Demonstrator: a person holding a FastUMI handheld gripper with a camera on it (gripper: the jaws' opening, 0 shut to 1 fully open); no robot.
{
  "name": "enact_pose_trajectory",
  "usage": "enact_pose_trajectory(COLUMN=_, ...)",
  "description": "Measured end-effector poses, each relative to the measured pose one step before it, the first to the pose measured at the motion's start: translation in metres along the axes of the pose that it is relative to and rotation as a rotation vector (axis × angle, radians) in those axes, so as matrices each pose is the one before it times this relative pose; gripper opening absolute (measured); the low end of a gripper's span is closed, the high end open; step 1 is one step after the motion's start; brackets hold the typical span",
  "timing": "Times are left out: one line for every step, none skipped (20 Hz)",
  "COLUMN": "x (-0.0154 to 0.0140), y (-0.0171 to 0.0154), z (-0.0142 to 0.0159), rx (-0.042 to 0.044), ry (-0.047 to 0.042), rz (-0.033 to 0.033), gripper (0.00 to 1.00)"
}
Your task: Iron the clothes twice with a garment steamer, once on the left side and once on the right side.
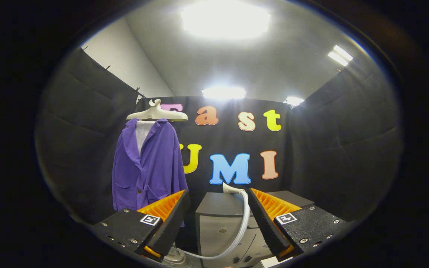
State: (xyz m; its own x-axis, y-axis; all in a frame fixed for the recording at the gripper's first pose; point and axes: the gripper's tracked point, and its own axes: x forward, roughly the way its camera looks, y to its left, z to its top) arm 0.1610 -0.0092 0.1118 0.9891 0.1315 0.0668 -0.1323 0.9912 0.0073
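A purple jacket [148, 167] hangs on a pale hanger [157, 114] against the booth's wall, beyond my left finger. Just ahead, between my fingers, the white head of the garment steamer [232, 189] rests on top of a dark box [218, 208]. Its white hose [241, 227] curves down between my fingers to a base [175, 257] low by my left finger. My gripper [218, 219] is open, with nothing pressed between its fingers. The steamer head lies a little beyond the fingertips.
The dark box stands in front of the back wall, right of the jacket. Black cloth walls close the booth on the left, back and right. Bright ceiling lamps [225, 18] glare overhead.
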Motion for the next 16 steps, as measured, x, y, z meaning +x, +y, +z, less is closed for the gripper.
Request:
enact_pose_trajectory(x=0.01388, y=-0.00274, z=0.00580, rx=0.00187, ry=-0.00393, rz=0.00781, gripper=0.96)
enact_pose_trajectory(x=0.01507, y=-0.00347, z=0.00438, rx=0.00316, ry=0.00036, rz=0.01219, gripper=0.96)
enact_pose_trajectory(x=0.01745, y=-0.00510, z=0.00335, rx=0.00318, ry=0.00492, rz=0.00988, gripper=0.96)
enact_pose_trajectory(x=0.01497, y=-0.00450, z=0.00333, rx=0.00449, ry=0.00382, rz=0.00909, gripper=0.96)
enact_pose_trajectory(x=0.01382, y=-0.00440, z=0.00216, rx=0.00302, ry=0.00611, rz=0.01028, gripper=0.96)
enact_pose_trajectory(x=0.01343, y=-0.00494, z=0.00266, rx=-0.00076, ry=0.00470, rz=0.00889, gripper=0.96)
enact_pose_trajectory(x=0.01146, y=-0.00777, z=0.00263, rx=-0.00306, ry=0.00321, rz=0.00127, gripper=0.96)
enact_pose_trajectory(x=0.01250, y=-0.00911, z=0.00225, rx=-0.00361, ry=0.00174, rz=-0.00370, gripper=0.96)
enact_pose_trajectory(x=0.01221, y=-0.00784, z=0.00113, rx=-0.00138, ry=0.00255, rz=-0.00291, gripper=0.96)
enact_pose_trajectory(x=0.01150, y=-0.00630, z=0.00156, rx=-0.00044, ry=0.00408, rz=0.00240, gripper=0.96)
enact_pose_trajectory(x=0.01200, y=-0.00676, z=0.00074, rx=0.00055, ry=0.00617, rz=0.00217, gripper=0.96)
enact_pose_trajectory(x=0.01148, y=-0.00732, z=0.00260, rx=0.00172, ry=0.00142, rz=-0.00009, gripper=0.96)
enact_pose_trajectory(x=0.01394, y=-0.00816, z=0.00149, rx=0.00166, ry=0.00317, rz=0.00188, gripper=0.96)
enact_pose_trajectory(x=0.01221, y=-0.00621, z=-0.00008, rx=0.00463, ry=0.00652, rz=0.00391, gripper=0.96)
enact_pose_trajectory(x=0.01373, y=-0.00510, z=-0.00104, rx=0.01086, ry=0.00898, rz=0.00730, gripper=0.96)
enact_pose_trajectory(x=0.01215, y=-0.00456, z=-0.00177, rx=0.01398, ry=0.01398, rz=0.00925, gripper=0.96)
